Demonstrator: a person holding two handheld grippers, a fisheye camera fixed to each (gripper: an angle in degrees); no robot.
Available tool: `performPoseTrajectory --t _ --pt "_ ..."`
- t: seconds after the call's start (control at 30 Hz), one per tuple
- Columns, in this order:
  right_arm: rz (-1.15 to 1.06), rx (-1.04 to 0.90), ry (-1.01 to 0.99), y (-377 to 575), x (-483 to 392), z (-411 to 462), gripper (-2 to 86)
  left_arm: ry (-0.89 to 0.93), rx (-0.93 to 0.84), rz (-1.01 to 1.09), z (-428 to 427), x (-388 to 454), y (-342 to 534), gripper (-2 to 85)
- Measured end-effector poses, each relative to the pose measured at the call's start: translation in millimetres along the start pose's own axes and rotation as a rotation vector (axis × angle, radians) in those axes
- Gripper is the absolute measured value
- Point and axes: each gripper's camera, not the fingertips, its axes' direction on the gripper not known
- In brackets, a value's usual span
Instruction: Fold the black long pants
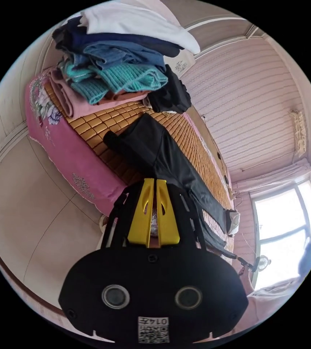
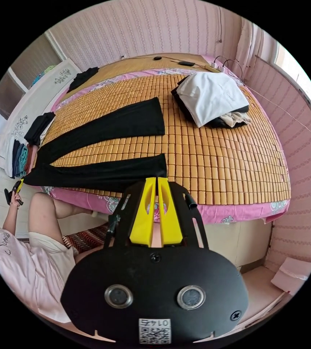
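We see the pants point(image 2: 101, 149) spread flat on the bed point(image 2: 217, 152), legs apart. Both tongs, left point(image 1: 154, 181) and right point(image 2: 157, 180), hang closed and empty at the bed's edge, near the pants.

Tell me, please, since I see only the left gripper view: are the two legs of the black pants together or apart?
Observer: Apart. The black pants lie flat on the mat, with the legs spread in a V.
Operator: Does the right hand-held gripper hold them?
Observer: No. The right hand-held gripper is near the nearer leg's hem, jaws together, no cloth between.
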Motion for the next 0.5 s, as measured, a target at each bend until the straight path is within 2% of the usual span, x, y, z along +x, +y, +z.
performPoseTrajectory --t 0.17,0.3,0.43,0.5 --pt "-0.098 0.010 0.048 -62.6 -13.9 2.1 0.1 0.008 0.068 0.110 -18.3 44.2 -25.7 -0.9" --pt "-0.159 0.005 0.080 -154.8 -23.3 19.2 0.7 -0.033 0.062 0.229 8.8 101.0 -74.9 -0.4" --pt "-0.055 0.007 0.025 -242.0 -16.5 54.1 4.9 -0.049 0.085 0.175 75.8 139.2 -128.0 4.2" --pt "0.027 0.012 0.018 -269.8 -11.9 78.2 11.3 -0.118 0.083 0.118 103.1 148.2 -135.9 6.1"
